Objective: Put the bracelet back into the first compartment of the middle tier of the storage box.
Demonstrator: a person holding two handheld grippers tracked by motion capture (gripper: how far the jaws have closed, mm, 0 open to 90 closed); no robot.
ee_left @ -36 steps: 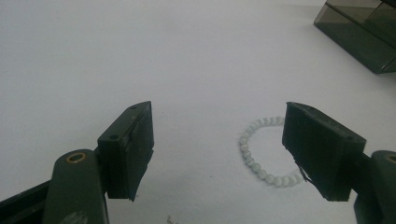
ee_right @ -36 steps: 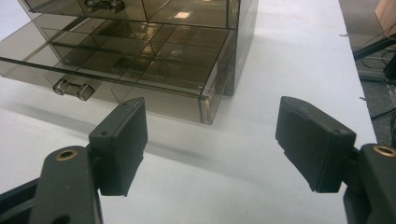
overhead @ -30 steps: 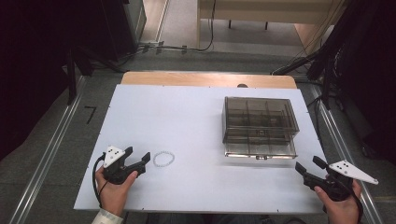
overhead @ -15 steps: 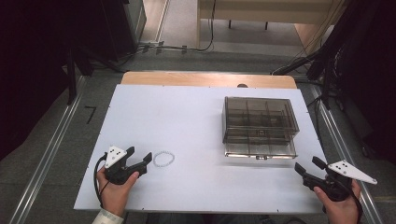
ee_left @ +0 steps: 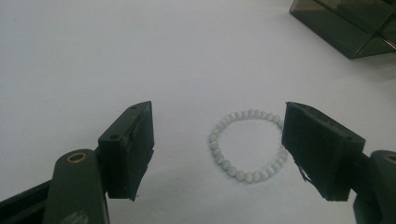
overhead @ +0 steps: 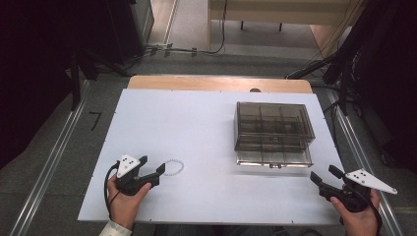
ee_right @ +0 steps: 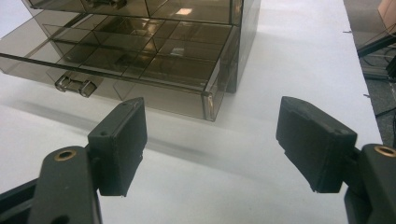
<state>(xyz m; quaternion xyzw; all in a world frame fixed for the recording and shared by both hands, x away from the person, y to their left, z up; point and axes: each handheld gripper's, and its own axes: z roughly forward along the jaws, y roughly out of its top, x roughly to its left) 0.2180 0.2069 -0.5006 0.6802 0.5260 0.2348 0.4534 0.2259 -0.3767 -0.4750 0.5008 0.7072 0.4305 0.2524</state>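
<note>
Closing in: left gripper [overhead: 151, 173] has crept toward the bead bracelet [overhead: 173, 167] since 1 second ago, when a clear strip of counter [overhead: 196, 128] lay between them; now its tips sit just beside the ring.
Meaning for the work: I judge this the approach to a pickup, not yet a grasp.
Left fingers [ee_left: 133, 144]: spread wide, holding nothing; the bracelet [ee_left: 250, 144] lies flat between them, its far edge close by the other finger (contact cannot be told).
Bracelet place: on the counter's near left part, well apart from the drawer box [overhead: 273, 130].
Right gripper [overhead: 327, 178]: unmoved at the near right corner, its 2 fingers [ee_right: 119, 140] spread and empty.
Drawer box: smoky clear plastic, lower drawer [ee_right: 140, 65] pulled partly out, compartments looking empty.
</note>
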